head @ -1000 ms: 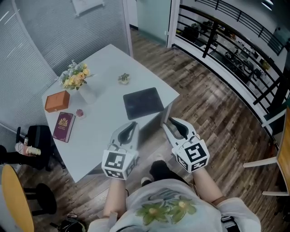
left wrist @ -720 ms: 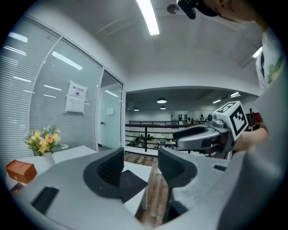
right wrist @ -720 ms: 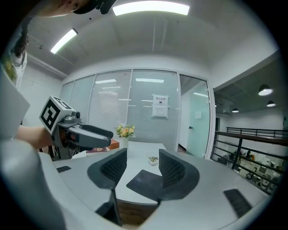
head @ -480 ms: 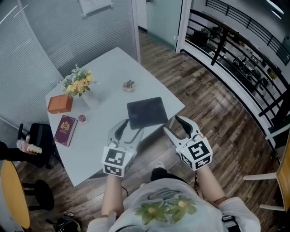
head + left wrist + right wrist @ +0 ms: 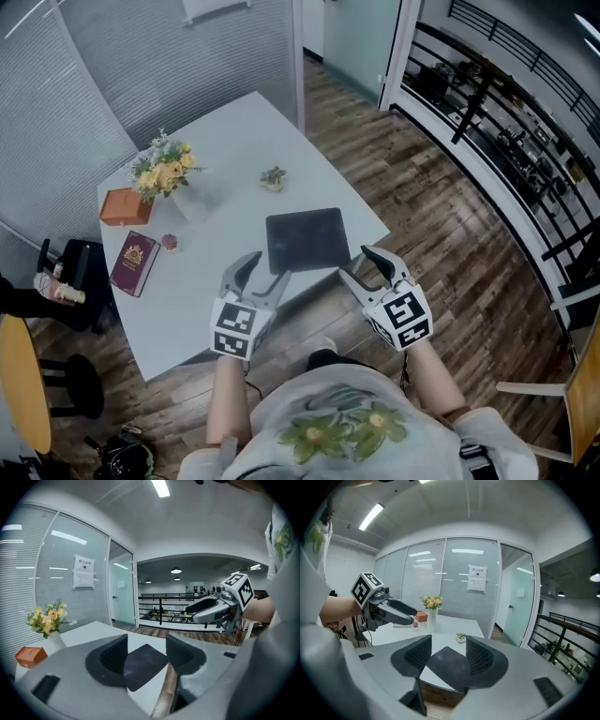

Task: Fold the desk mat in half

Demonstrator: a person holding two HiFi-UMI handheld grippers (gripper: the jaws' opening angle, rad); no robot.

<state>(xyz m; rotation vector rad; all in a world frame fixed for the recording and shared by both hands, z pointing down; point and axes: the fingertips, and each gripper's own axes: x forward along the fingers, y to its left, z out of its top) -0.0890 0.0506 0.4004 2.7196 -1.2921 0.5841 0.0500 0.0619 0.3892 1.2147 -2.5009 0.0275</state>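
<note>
Black mat (image 5: 307,240) nearer; left claw (image 5: 268,266), right claw (image 5: 355,262) opened.

Dark desk mat (image 5: 307,240) lies flat, unfolded, at the table's near edge.

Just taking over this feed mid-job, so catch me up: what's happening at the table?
A person holds a gripper in each hand, just short of the white table's near edge. The left gripper and right gripper have just opened their jaws, and neither holds anything. The dark desk mat lies flat and unfolded near the table's corner, right ahead of both grippers, so the fold has not begun. Flowers, an orange box and a red booklet sit further off.
</note>
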